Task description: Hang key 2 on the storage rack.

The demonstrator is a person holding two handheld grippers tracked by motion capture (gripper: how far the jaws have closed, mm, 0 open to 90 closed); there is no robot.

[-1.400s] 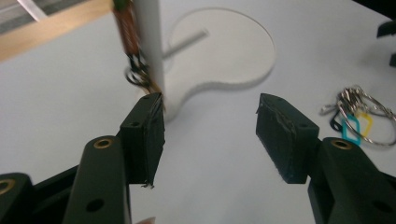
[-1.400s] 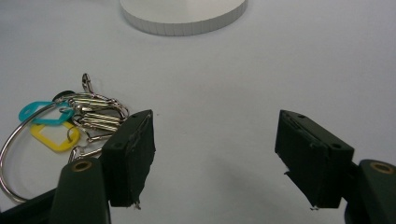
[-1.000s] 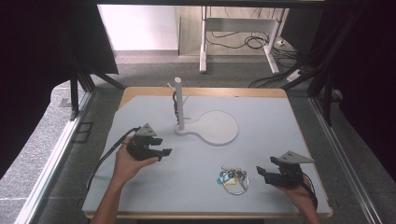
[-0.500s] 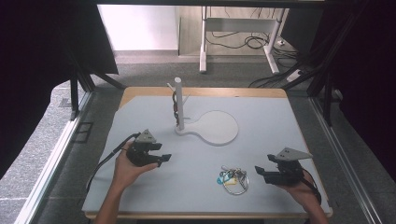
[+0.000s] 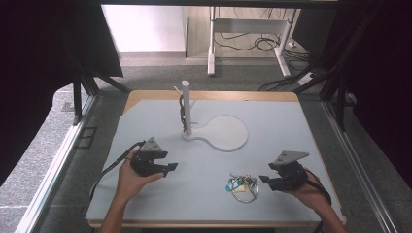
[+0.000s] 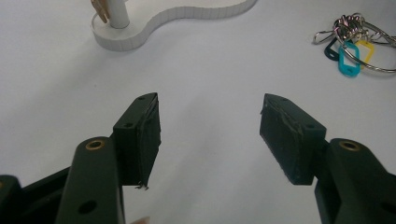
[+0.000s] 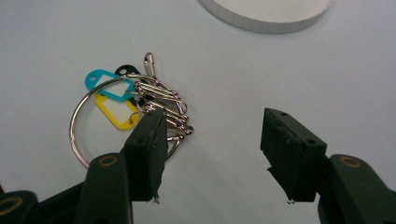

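A key ring (image 5: 241, 186) with small metal clips and teal, yellow and dark tags lies on the white table near the front, right of centre. My right gripper (image 5: 265, 179) hovers just right of it and is open. Its jaws have just been closing, with bare table between them. In the right gripper view the key ring (image 7: 130, 107) lies ahead and left of the right gripper (image 7: 212, 140), partly behind its left jaw. My left gripper (image 5: 170, 167) is open at front left. In the left gripper view the left gripper (image 6: 210, 126) holds nothing and the key ring (image 6: 355, 35) lies far right.
A white stand (image 5: 226, 132) with a round flat base and an upright post (image 5: 186, 109) bearing wooden pegs sits mid-table. The stand (image 6: 135, 35) is ahead of the left gripper. Dark frame rails run along both table sides, and desk legs and cables lie beyond the far edge.
The right gripper has shifted slightly left toward the key ring and lifted a little, and its jaws stand narrower. The left gripper has drifted slightly toward the near edge.
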